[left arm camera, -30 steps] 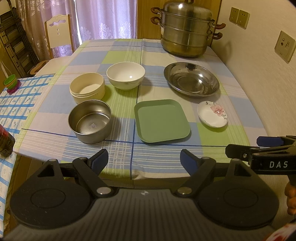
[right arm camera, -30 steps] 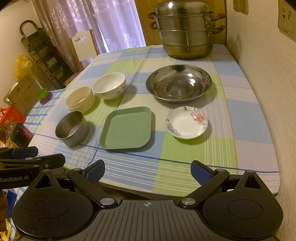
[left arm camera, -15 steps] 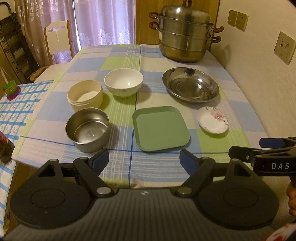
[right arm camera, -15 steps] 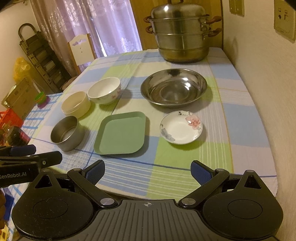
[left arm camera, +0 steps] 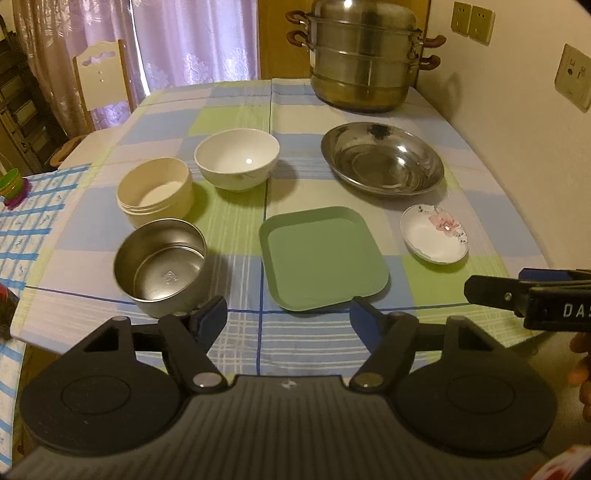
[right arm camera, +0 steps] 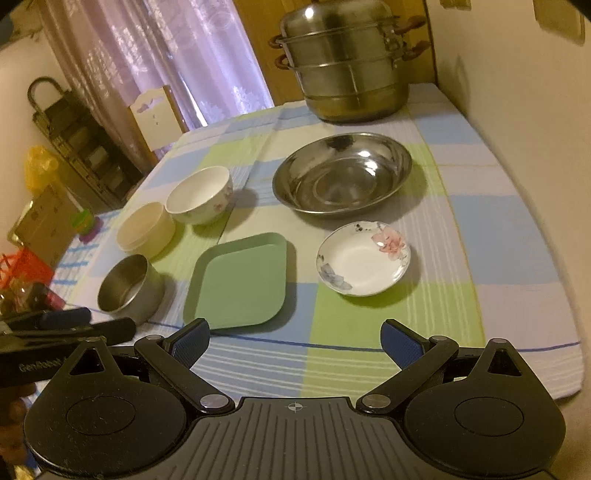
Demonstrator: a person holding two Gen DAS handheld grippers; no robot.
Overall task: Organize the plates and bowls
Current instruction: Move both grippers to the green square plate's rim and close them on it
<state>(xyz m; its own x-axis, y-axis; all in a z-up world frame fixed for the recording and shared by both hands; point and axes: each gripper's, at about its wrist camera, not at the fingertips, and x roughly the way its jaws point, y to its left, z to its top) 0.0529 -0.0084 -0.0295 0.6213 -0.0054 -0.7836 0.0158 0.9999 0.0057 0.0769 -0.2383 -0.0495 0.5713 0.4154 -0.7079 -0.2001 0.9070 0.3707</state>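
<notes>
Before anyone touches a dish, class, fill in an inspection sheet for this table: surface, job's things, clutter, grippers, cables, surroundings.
Surface: table under a checked cloth, lying flat.
Job's things: steel tin, cream tub, white bowl, green plate, steel basin, flowered saucer; all upright, empty, nothing stacked.
Clutter: tiered steamer at the far end.
Grippers: left gripper open, near the table's front edge; right gripper open, likewise; neither holds anything.
Cables: nothing seen.
Surroundings: chair and curtain behind; wall with sockets on the right.
</notes>
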